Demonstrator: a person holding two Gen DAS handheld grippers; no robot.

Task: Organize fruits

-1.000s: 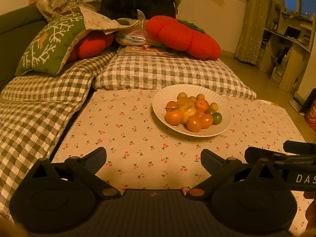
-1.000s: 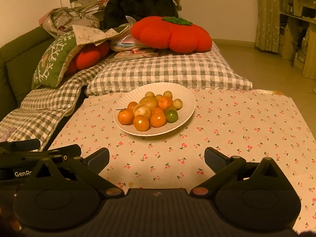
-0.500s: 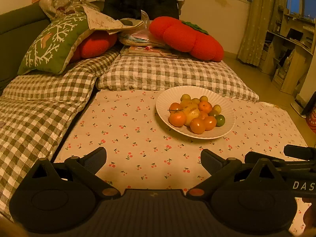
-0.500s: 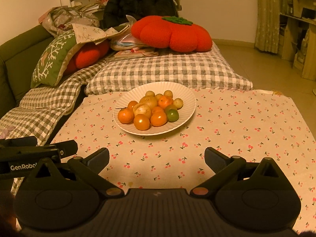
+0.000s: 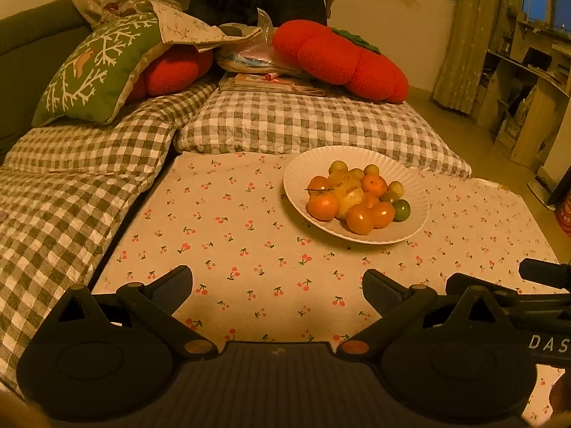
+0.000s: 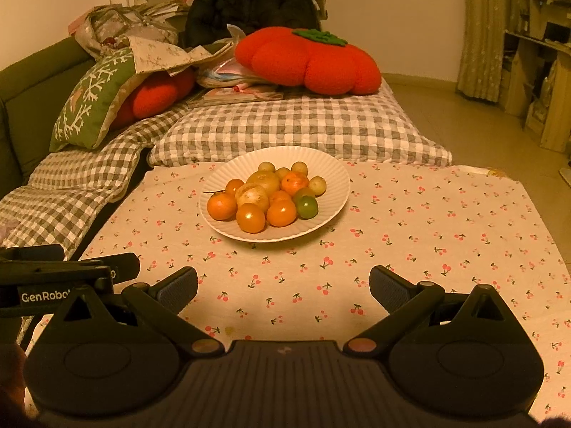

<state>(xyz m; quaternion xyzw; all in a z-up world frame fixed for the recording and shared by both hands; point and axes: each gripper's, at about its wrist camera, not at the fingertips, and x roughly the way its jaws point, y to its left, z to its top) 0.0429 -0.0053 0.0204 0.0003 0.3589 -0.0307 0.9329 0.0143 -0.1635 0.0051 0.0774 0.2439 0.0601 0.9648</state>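
Dim amber light; green sofa [image 6: 14,107], curtained window [image 5: 474,32], wooden shelves [image 5: 528,100].

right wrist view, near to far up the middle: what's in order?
Right gripper, jaws open → cherry-print cloth → plate of fruit → checked cushion → red pumpkin pillow → wall.

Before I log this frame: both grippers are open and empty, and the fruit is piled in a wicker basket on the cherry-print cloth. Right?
Not quite. The fruit sits on a white ribbed plate, not a basket, as the right wrist view shows. The left gripper and right gripper are open and empty, over the cherry-print cloth.
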